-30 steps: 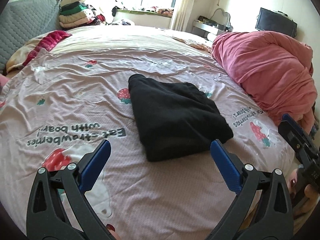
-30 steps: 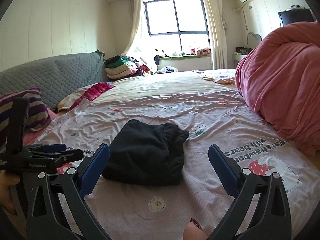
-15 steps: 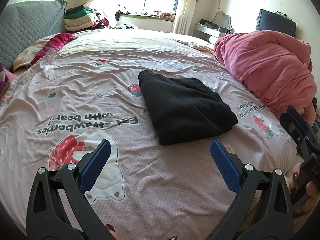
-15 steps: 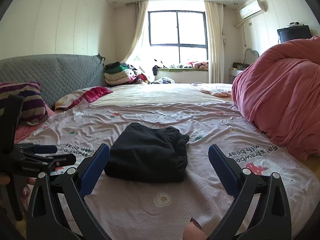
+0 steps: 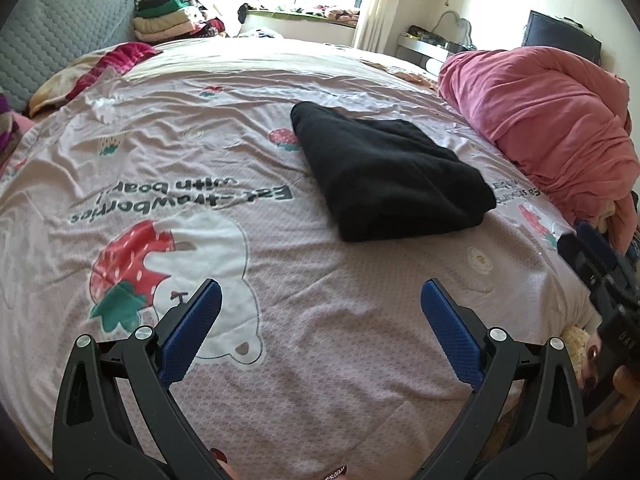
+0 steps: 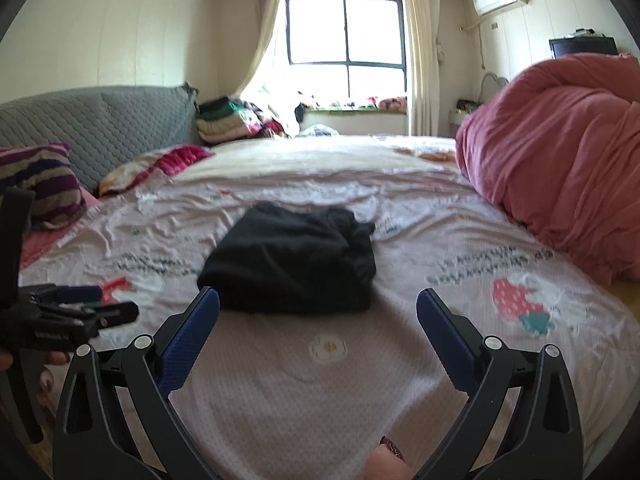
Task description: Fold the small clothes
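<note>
A black garment lies folded into a thick rectangle on the pink strawberry-print bedspread; the right wrist view shows the black garment from its short end. My left gripper hangs open above the bedspread, well short of the garment and to its left, with nothing between its blue pads. My right gripper is open too, empty, just in front of the garment's near edge. Each view catches the other gripper at its side edge, held in a hand.
A bulky pink duvet is heaped on the right side of the bed. Pillows and a grey padded headboard line the left. Stacked folded clothes sit by the window at the far end.
Both grippers have drawn back from the folded garment toward the bed's near edge, so it looks smaller and farther. The garment itself has not moved. Both grippers stayed open.
</note>
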Tool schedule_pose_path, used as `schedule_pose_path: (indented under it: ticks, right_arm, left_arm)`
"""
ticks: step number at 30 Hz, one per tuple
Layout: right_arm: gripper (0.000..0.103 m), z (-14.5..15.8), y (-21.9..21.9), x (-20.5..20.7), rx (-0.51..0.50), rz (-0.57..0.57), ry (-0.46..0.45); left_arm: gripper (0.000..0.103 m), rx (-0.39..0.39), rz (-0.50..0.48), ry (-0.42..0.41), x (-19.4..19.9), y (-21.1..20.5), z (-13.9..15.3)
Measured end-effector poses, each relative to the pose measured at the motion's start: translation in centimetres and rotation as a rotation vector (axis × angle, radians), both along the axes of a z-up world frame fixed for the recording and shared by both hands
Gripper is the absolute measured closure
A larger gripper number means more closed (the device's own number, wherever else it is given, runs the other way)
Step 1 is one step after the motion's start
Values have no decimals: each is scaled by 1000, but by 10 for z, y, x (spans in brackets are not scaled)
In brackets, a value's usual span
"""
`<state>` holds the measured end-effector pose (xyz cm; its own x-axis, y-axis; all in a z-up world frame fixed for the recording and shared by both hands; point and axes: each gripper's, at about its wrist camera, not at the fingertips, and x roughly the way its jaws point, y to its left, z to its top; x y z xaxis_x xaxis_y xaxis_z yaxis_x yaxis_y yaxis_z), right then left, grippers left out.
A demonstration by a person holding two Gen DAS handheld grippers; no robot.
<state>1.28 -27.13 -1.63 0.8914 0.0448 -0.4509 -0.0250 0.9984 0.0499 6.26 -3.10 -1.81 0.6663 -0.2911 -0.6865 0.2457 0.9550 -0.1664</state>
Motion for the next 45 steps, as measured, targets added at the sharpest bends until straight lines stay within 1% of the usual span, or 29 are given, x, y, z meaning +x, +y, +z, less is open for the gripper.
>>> schedule_pose_path:
  ticks: [3, 7, 16, 29, 45]
  right_arm:
    - [5, -15, 2, 8, 4, -12, 84]
    - [5, -27, 5, 12, 18, -12, 132]
    - [5, -28, 2, 11, 35, -26, 140]
    - [5, -26, -3, 11, 47, -38, 138]
    - [5, -26, -7, 12, 45, -48, 140]
  left_arm:
    - [10, -6, 10, 23, 3, 3, -7]
    - [10, -7, 13, 32, 5, 4, -11]
    - [10, -6, 14, 41, 5, 5, -13]
    - [10, 38, 28, 50, 5, 2, -16]
    - [9, 38, 32, 50, 5, 3, -13]
